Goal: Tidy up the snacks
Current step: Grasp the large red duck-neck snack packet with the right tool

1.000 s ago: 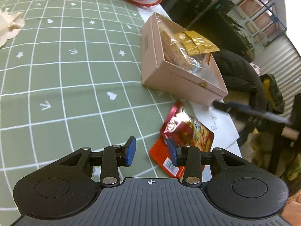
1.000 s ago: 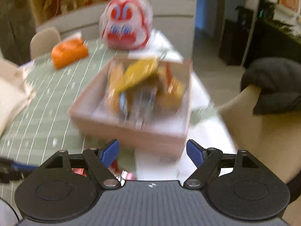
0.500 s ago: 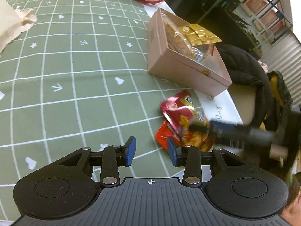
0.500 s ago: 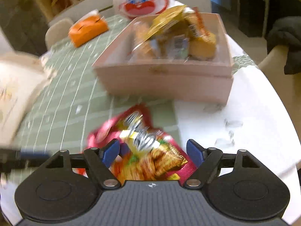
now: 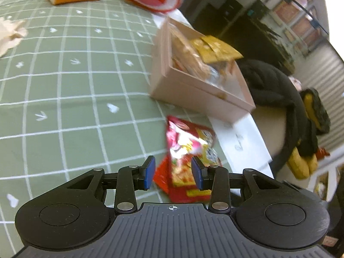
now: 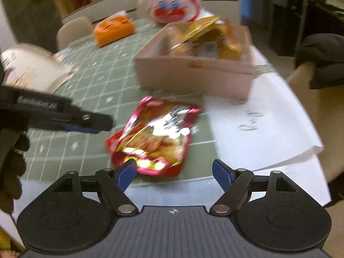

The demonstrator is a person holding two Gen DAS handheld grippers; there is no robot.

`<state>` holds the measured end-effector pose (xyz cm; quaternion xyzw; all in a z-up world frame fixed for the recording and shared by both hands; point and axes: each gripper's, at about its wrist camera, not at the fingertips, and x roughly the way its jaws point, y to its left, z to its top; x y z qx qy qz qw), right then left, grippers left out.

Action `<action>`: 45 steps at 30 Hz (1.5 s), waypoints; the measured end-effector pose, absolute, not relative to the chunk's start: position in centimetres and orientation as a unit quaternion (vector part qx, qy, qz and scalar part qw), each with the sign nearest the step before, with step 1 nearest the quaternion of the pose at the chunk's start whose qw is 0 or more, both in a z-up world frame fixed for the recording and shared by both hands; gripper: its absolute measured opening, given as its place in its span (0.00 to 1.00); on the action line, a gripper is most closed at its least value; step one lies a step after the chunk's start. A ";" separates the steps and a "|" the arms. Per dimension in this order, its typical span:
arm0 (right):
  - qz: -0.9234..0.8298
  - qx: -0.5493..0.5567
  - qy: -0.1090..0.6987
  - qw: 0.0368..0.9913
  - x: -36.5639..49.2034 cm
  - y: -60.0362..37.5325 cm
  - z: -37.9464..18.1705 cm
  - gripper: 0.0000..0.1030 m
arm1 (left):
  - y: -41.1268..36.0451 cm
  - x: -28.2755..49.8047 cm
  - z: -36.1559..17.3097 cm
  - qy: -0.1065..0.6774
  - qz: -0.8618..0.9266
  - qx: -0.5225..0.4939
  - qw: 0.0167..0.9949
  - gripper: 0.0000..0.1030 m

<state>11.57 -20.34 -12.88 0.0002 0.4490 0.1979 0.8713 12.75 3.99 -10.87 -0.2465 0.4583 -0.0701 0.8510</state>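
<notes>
A shiny red snack packet (image 6: 154, 135) lies flat on the green checked tablecloth (image 6: 103, 86), in front of the pink open box (image 6: 193, 73). The box holds several wrapped snacks, with a gold packet (image 6: 202, 25) on top. My right gripper (image 6: 174, 173) hovers open just short of the packet's near end, nothing between its fingers. In the left wrist view my left gripper (image 5: 173, 173) is open above the same packet (image 5: 189, 146), and a flatter red packet (image 5: 163, 176) lies under it. The left gripper (image 6: 64, 116) shows as a dark bar to the packet's left.
An orange box (image 6: 114, 30) and a red-and-white bunny bag (image 6: 174, 2) sit at the table's far side. A beige bag (image 6: 32, 68) lies at the left. White paper (image 6: 258, 124) covers the right edge. A dark jacket (image 5: 275, 90) hangs on a chair beyond it.
My right gripper has drawn back from above the pink box toward the table's near edge, and it has left the left wrist view. The left gripper has hardly moved.
</notes>
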 end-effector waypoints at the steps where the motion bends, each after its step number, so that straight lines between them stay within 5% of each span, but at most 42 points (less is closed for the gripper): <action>1: 0.186 0.011 0.445 0.876 11.9 -20.6 -12.8 0.77 | 4.3 12.7 -10.8 0.458 -0.065 -0.249 0.851 0.40; 23: 0.163 -0.065 0.450 0.875 17.3 -12.7 -15.3 0.81 | 9.5 9.6 -11.8 0.473 -0.020 -0.268 0.839 0.40; 26: 0.145 -0.039 0.450 0.880 16.4 -15.0 -15.0 0.75 | 8.2 10.5 -11.6 0.473 -0.047 -0.255 0.842 0.40; 28: 0.126 -0.013 0.449 0.884 15.7 -16.8 -14.5 0.55 | 7.1 11.1 -11.6 0.473 -0.068 -0.240 0.845 0.40; 45: 0.105 -0.012 0.442 0.891 11.3 -21.9 -14.4 0.54 | 1.1 13.2 -11.6 0.491 -0.128 -0.116 0.854 0.40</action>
